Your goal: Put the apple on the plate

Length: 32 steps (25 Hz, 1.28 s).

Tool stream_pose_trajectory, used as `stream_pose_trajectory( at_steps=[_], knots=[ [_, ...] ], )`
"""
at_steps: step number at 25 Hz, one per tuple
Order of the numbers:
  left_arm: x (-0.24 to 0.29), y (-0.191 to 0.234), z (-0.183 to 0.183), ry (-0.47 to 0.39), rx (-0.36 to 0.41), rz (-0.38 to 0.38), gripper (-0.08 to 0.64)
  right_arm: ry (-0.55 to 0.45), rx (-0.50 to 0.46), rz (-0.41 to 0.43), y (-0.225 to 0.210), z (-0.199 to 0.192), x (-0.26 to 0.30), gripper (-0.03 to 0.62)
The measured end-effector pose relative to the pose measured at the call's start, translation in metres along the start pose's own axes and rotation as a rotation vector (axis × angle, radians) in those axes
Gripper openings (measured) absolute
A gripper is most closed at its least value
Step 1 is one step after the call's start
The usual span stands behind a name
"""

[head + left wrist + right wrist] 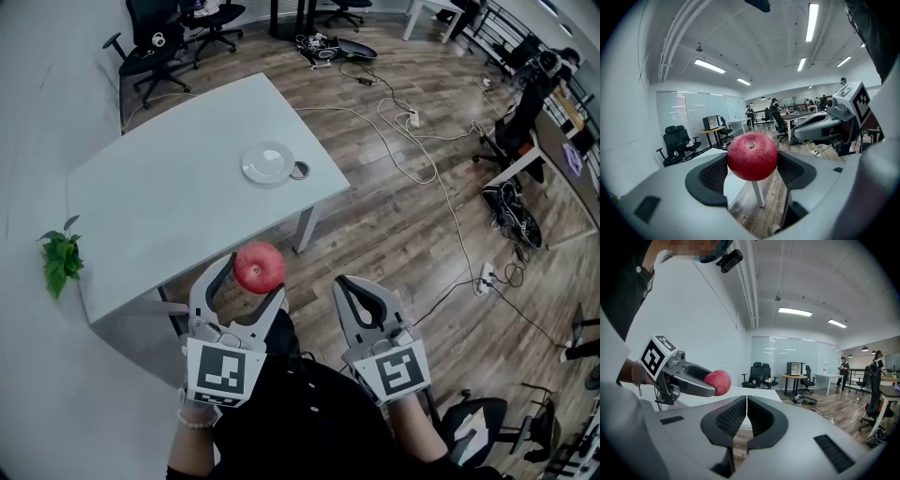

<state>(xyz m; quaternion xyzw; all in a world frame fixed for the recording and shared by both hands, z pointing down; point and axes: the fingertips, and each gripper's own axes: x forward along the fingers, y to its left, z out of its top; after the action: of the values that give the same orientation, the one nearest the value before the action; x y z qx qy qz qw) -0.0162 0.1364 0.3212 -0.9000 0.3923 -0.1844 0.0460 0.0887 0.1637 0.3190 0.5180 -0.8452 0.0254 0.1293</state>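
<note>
Head view: the white table fills the ground ahead of both pairs of fingers, with its near edge just beyond the tips. The left gripper is held up short of that edge. Its jaws are spread round the apple and press it from both sides. In the left gripper view the dark ribbed pads bear on the red skin to left and right, and the stem dimple is turned back toward the camera. The right gripper hangs just beside it, to the right. Its jaws are brought together on nothing, and in the right gripper view the pads meet along a thin seam.

The plate lies on the table almost dead ahead of the left fingertips, well beyond them and close to the table's far right edge. So the apple is in the air off the table, and the plate is straight forward from it. The left gripper is the nearer one and already has the load. To my eye the move is a plain reach forward and then down. The fruit is round, so there is no long axis to line up.

Around them, office chairs stand past the table's far end. Cables trail over the wood floor to the right of the right fingers. A small leafy plant sits off to the left of the left fingers. A little round grommet sits just beside the plate on its right. Nothing stands between the fingers and the plate.
</note>
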Motion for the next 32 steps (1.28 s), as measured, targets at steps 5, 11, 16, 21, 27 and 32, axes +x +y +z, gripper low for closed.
stream_pose_trajectory(
  at_steps=[5, 11, 16, 21, 27, 32],
  knots=[
    [0.021, 0.022, 0.002, 0.011, -0.009, -0.002, 0.344, 0.011, -0.005, 0.022, -0.008, 0.006, 0.028, 0.043],
    [0.049, 0.045, 0.008, 0.009, -0.008, -0.017, 0.344, 0.011, -0.001, -0.008, -0.030, 0.018, 0.054, 0.043],
    [0.072, 0.063, 0.013, -0.003, -0.001, -0.034, 0.344, 0.015, -0.007, -0.019, -0.044, 0.026, 0.075, 0.043],
    [0.094, 0.082, 0.018, -0.024, 0.023, -0.055, 0.344, 0.015, -0.008, -0.057, -0.061, 0.036, 0.096, 0.043],
    [0.114, 0.107, 0.017, -0.019, -0.011, -0.065, 0.344, 0.017, -0.011, -0.090, -0.072, 0.043, 0.122, 0.043],
    [0.133, 0.121, 0.014, -0.018, -0.020, -0.082, 0.344, 0.013, -0.010, -0.131, -0.086, 0.044, 0.136, 0.043]
  ],
)
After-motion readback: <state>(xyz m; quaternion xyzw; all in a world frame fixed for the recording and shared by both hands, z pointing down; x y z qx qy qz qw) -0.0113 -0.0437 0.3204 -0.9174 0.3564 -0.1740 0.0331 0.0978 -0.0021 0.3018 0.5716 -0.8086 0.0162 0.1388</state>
